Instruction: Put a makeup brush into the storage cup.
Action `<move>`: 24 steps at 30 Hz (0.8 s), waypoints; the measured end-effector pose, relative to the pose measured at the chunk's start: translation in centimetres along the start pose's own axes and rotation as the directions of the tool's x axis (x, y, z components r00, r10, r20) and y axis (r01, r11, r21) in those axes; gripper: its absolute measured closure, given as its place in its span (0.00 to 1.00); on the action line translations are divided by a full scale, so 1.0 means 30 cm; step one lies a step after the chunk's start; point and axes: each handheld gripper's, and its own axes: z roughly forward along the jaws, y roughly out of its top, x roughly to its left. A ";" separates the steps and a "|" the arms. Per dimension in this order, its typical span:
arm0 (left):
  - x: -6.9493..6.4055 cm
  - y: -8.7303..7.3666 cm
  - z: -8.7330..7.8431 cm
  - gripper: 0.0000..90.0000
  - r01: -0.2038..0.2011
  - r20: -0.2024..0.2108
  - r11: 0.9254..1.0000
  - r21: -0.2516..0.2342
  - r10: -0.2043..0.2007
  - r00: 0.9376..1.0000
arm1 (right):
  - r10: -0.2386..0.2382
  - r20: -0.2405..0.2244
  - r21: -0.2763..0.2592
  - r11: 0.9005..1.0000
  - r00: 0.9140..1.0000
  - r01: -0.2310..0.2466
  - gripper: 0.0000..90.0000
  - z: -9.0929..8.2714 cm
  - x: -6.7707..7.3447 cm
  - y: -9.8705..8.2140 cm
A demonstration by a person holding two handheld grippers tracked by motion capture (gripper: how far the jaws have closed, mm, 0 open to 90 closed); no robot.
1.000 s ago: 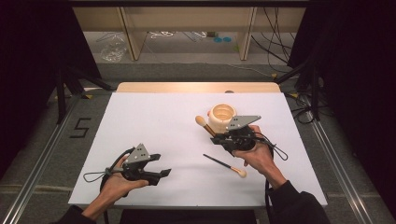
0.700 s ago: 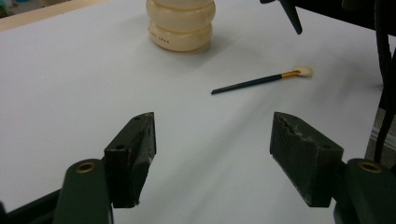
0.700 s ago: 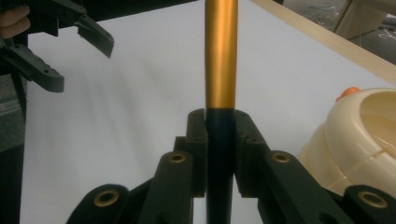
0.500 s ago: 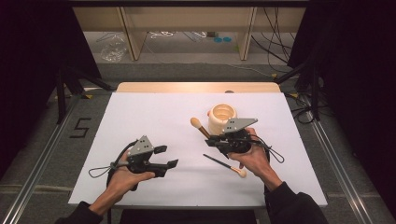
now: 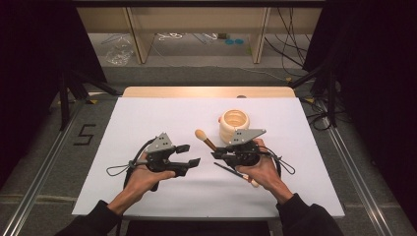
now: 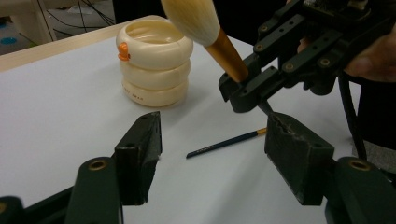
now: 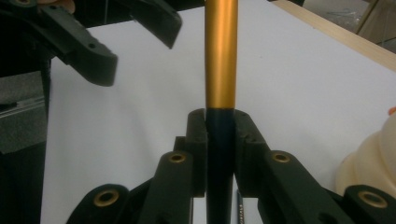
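Right hand-held gripper (image 5: 220, 154) pinching makeup brush (image 5: 205, 140) by its handle, tilted toward left hand-held gripper (image 5: 191, 155), spread, just been narrowing, nothing between, likely for a handover

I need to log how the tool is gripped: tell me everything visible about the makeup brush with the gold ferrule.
The makeup brush with the gold ferrule has a fluffy cream bristle head, a shiny gold metal-looking ferrule and a dark handle. The right gripper is shut on the dark handle just below the ferrule. The brush is held off the white table, tilted, head pointing up and away from the gripper, near the cream ringed holder without touching it.
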 end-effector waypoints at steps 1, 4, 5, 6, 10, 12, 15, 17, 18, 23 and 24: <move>-0.001 0.004 0.005 0.41 0.006 0.008 1.000 0.000 -0.006 1.000 | 0.008 -0.004 0.001 1.000 1.000 -0.008 0.88 0.002 0.005 0.000; -0.006 0.012 0.015 0.44 0.003 0.023 1.000 -0.004 -0.003 1.000 | -0.001 -0.024 0.007 1.000 1.000 0.001 0.88 0.008 0.016 0.004; -0.008 0.016 0.018 0.45 0.001 0.027 1.000 -0.004 -0.001 1.000 | -0.014 -0.016 -0.003 1.000 1.000 0.014 0.88 0.011 0.016 0.003; -0.008 0.018 0.018 0.47 -0.001 0.029 1.000 -0.005 0.001 1.000 | -0.015 -0.022 0.003 1.000 1.000 0.015 0.88 0.012 0.019 0.003; -0.008 0.027 0.023 0.54 -0.011 0.042 1.000 -0.014 0.012 0.999 | -0.013 -0.026 -0.004 1.000 1.000 0.013 0.88 0.017 0.027 0.004; -0.007 0.030 0.025 0.56 -0.003 0.055 1.000 -0.019 0.004 0.998 | -0.015 -0.029 -0.009 1.000 0.999 0.015 0.88 0.019 0.029 0.004; -0.008 0.036 0.029 0.60 -0.002 0.064 1.000 -0.021 0.003 0.998 | -0.018 -0.033 -0.002 1.000 0.999 0.018 0.88 0.022 0.033 0.004; -0.007 0.038 0.031 0.61 -0.010 0.072 1.000 -0.022 0.011 0.997 | -0.017 -0.042 -0.003 1.000 0.999 0.017 0.88 0.023 0.036 0.005; -0.005 0.039 0.033 0.62 -0.016 0.076 1.000 -0.021 0.017 0.997 | -0.023 -0.039 -0.007 1.000 0.999 0.023 0.88 0.025 0.036 0.006; -0.007 0.039 0.041 0.68 -0.004 0.087 1.000 -0.027 0.007 0.996 | -0.024 -0.046 -0.008 1.000 0.999 0.024 0.88 0.028 0.042 0.006; -0.006 0.040 0.042 0.69 -0.006 0.093 1.000 -0.026 0.008 0.996 | -0.025 -0.054 -0.006 1.000 0.998 0.025 0.88 0.028 0.044 0.007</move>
